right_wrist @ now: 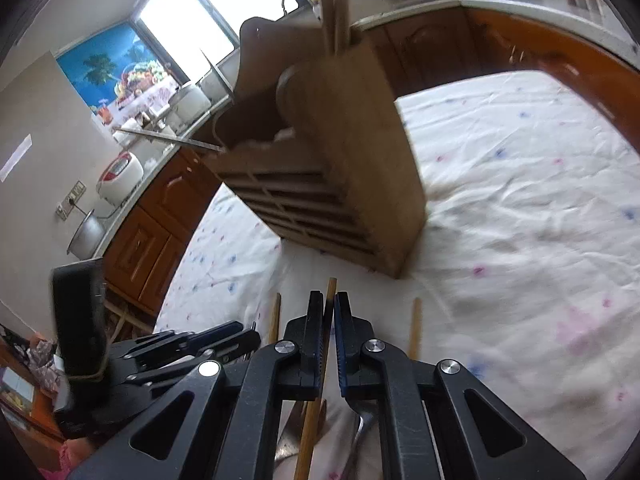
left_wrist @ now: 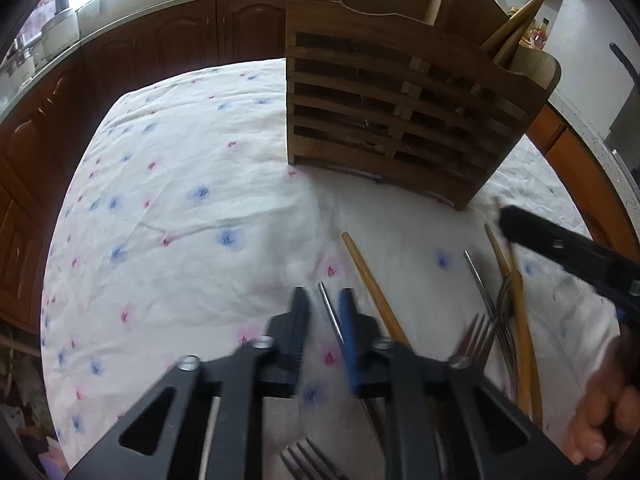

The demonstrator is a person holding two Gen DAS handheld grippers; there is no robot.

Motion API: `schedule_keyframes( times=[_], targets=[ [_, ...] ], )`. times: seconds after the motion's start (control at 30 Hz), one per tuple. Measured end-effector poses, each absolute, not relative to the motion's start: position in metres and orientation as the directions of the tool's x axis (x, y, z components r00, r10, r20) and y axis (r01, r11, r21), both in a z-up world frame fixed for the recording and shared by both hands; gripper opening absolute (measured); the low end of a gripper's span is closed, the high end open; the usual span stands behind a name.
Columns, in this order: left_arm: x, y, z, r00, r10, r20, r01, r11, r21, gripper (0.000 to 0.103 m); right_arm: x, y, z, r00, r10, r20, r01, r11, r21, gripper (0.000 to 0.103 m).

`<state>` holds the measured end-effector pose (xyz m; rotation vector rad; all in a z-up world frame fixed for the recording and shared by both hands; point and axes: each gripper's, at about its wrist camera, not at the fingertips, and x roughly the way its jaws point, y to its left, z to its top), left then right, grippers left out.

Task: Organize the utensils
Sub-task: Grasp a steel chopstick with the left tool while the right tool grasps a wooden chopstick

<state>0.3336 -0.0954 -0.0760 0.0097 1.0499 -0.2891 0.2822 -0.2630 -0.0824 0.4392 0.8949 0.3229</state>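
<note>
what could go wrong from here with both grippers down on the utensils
1. The right gripper pinches one thin wooden chopstick near its end, so it may swing or slip when lifted.
2. The left gripper has a metal handle between its fingers, but a gap shows on one side; the grip may be loose.
3. The forks and other chopsticks lie tangled close by, so lifting one could drag others across the cloth.

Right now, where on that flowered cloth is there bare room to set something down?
Free: the wide cloth left of the wooden holder, out to the table edge by the cabinets, and the stretch on the holder's far side. Crowded: in front of it, where chopsticks and forks lie.
</note>
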Motion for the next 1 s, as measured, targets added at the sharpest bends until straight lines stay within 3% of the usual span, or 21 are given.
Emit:
schedule_keyframes(
  times=[0.17,0.23,0.63,0.77,0.9,0.93,1.0],
  targets=[
    [0.329,-0.100,-0.076,0.484,-0.212,-0.849,0.257,0.962,-0.094,0.004,0.271,-0.274,-0.073,0.617,0.440,-0.653,-0.078,0.859,0.506,0.005],
    [0.328,-0.095,-0.073,0.482,-0.230,-0.845,0.242,0.962,-0.124,0.000,0.268,-0.276,-0.070,0.622,0.444,-0.646,-0.079,0.855,0.512,0.005],
    [0.295,-0.070,-0.039,0.514,-0.326,-0.793,0.253,0.941,-0.223,0.000,0.246,-0.276,-0.052,0.656,0.437,-0.616,-0.093,0.856,0.508,0.005],
    [0.299,-0.072,-0.045,0.442,-0.326,-0.836,0.240,0.941,-0.240,0.000,0.238,-0.273,-0.045,0.665,0.428,-0.612,-0.101,0.864,0.494,0.005],
    [0.311,-0.078,-0.058,0.412,-0.284,-0.866,0.221,0.953,-0.208,0.005,0.233,-0.274,-0.043,0.672,0.428,-0.604,-0.102,0.862,0.496,0.005],
    [0.315,-0.081,-0.063,0.393,-0.270,-0.879,0.213,0.957,-0.199,0.014,0.233,-0.275,-0.043,0.672,0.428,-0.604,-0.101,0.861,0.498,0.005],
    [0.319,-0.087,-0.066,0.400,-0.268,-0.876,0.215,0.957,-0.194,0.019,0.231,-0.278,-0.044,0.672,0.429,-0.604,-0.099,0.860,0.501,0.005]
  ],
)
